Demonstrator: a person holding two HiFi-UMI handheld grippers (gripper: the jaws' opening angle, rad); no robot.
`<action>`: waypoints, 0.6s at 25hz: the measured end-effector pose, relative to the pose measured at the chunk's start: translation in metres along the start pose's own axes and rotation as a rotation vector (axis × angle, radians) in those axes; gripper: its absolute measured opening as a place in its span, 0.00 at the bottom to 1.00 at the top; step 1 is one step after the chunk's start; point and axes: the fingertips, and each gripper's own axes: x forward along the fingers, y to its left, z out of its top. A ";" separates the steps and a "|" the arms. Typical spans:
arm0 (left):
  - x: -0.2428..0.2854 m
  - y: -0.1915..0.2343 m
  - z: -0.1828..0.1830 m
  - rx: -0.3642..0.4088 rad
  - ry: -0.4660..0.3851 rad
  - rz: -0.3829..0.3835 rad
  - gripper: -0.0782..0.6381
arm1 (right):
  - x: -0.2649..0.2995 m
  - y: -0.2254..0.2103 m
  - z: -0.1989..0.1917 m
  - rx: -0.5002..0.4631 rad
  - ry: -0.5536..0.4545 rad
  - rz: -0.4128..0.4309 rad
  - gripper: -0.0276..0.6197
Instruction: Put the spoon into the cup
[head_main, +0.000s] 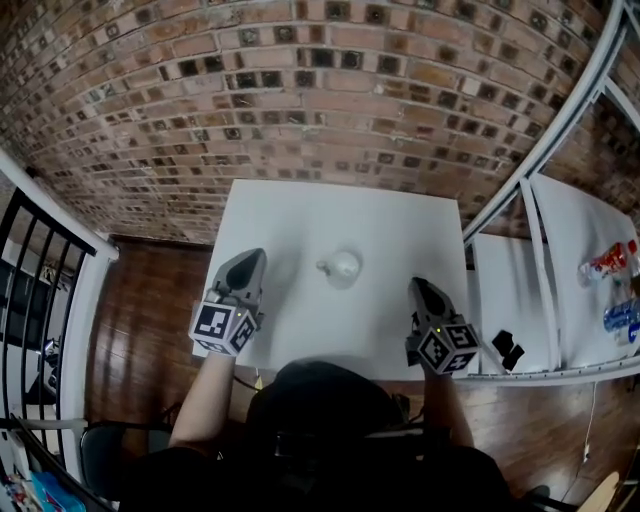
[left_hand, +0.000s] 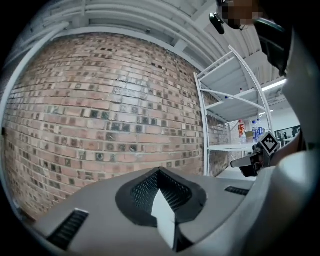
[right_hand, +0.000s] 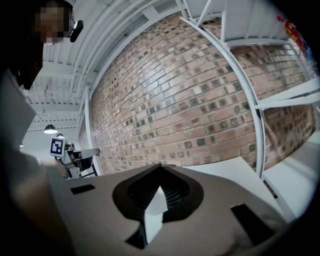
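Observation:
A small white cup (head_main: 341, 267) stands near the middle of the white table (head_main: 300, 215). I cannot make out a spoon apart from it. My left gripper (head_main: 251, 257) is held over the table's left edge, left of the cup and apart from it. Its jaws are closed together with nothing between them (left_hand: 159, 171), and they point at the brick wall. My right gripper (head_main: 417, 285) hovers over the table's right front, right of the cup. Its jaws (right_hand: 159, 168) also meet, empty. The cup shows in neither gripper view.
A brick wall (head_main: 300, 90) stands behind the table. A white metal shelf rack (head_main: 545, 290) stands to the right, with bottles (head_main: 612, 262) and a small black object (head_main: 508, 348) on it. A black railing (head_main: 30, 300) runs along the left over the wooden floor (head_main: 150, 290).

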 end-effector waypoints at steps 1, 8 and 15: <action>-0.007 0.004 0.003 -0.005 -0.005 0.015 0.11 | -0.002 -0.003 0.001 0.000 -0.008 -0.009 0.05; -0.036 0.008 -0.009 -0.064 -0.009 0.027 0.11 | -0.014 -0.019 -0.015 0.016 0.015 -0.085 0.05; -0.052 -0.003 -0.025 -0.108 0.011 0.055 0.11 | -0.018 -0.012 -0.023 -0.006 0.031 -0.082 0.05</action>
